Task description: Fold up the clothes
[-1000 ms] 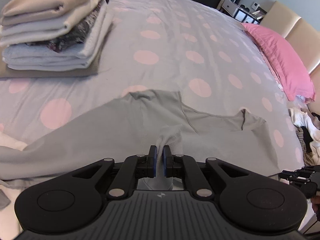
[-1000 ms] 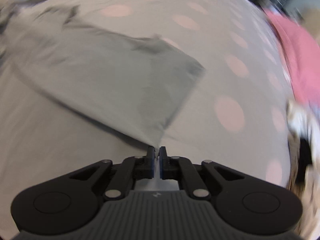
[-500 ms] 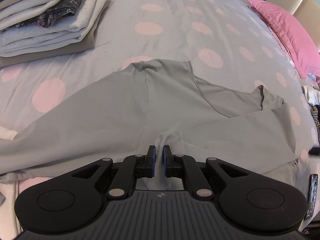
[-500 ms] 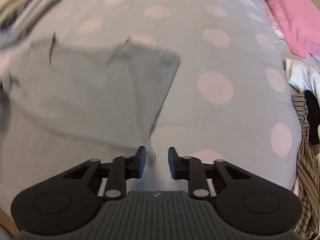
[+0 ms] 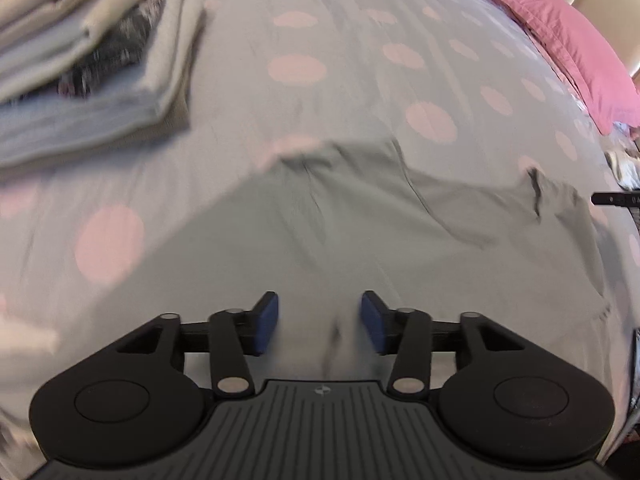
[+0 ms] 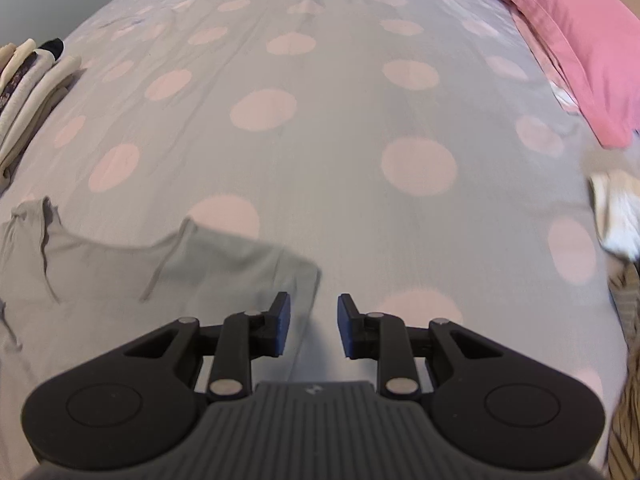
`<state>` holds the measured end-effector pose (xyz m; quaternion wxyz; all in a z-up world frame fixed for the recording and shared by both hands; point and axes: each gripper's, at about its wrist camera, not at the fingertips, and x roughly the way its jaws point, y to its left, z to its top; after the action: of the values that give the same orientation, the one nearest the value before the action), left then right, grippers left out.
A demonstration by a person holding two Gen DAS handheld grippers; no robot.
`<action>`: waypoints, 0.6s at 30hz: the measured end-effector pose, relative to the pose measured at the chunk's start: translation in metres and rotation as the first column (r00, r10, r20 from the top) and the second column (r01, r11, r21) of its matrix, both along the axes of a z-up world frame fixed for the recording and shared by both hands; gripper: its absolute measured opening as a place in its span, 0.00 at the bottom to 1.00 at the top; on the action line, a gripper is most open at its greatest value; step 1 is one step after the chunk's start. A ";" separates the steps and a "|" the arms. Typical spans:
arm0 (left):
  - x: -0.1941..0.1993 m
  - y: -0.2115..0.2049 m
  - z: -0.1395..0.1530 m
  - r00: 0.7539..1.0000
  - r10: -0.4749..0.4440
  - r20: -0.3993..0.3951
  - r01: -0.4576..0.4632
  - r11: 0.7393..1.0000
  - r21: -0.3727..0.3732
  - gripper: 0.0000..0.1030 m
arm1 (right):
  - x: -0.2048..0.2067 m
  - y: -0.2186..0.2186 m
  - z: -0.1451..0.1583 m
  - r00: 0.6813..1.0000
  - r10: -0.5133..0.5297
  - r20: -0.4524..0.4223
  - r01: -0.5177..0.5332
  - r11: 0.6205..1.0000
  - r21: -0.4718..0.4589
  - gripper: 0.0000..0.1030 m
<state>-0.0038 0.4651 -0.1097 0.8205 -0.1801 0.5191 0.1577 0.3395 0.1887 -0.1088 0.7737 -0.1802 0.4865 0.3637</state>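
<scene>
Shirt [image 6: 120, 276] edge between opening right claw [image 6: 313, 326] jaws.

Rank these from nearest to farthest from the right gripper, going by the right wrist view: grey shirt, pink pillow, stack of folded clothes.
From the right gripper:
1. Grey shirt, just left of the fingers.
2. Stack of folded clothes, far left edge.
3. Pink pillow, top right.
The last two are close to call.

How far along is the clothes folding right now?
Done: a stack of folded clothes sits on the bed. In hand: the grey shirt lies spread flat; the left claw and right claw are opening, gripping nothing. Left: folding this shirt, then the unfolded clothes at the bed's edge.
</scene>
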 end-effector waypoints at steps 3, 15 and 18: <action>0.021 0.023 0.003 1.000 -0.012 0.026 0.011 0.998 0.057 0.43 | 0.009 0.011 -0.006 1.000 0.006 -0.014 -0.005 1.000 0.025 0.38; 0.083 0.046 -0.059 0.998 -0.056 0.002 0.055 0.990 0.131 0.40 | 0.026 0.026 -0.037 0.991 -0.006 -0.137 0.016 0.997 0.069 0.33; 0.077 0.038 -0.055 0.997 -0.074 0.034 0.069 0.989 0.134 0.04 | 0.022 0.028 -0.034 0.994 0.014 -0.112 -0.008 0.998 0.061 0.12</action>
<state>0.0730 0.5030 -0.1642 0.8458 -0.1097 0.4974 0.1587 0.3613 0.2165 -0.1428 0.7481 -0.1384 0.5171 0.3922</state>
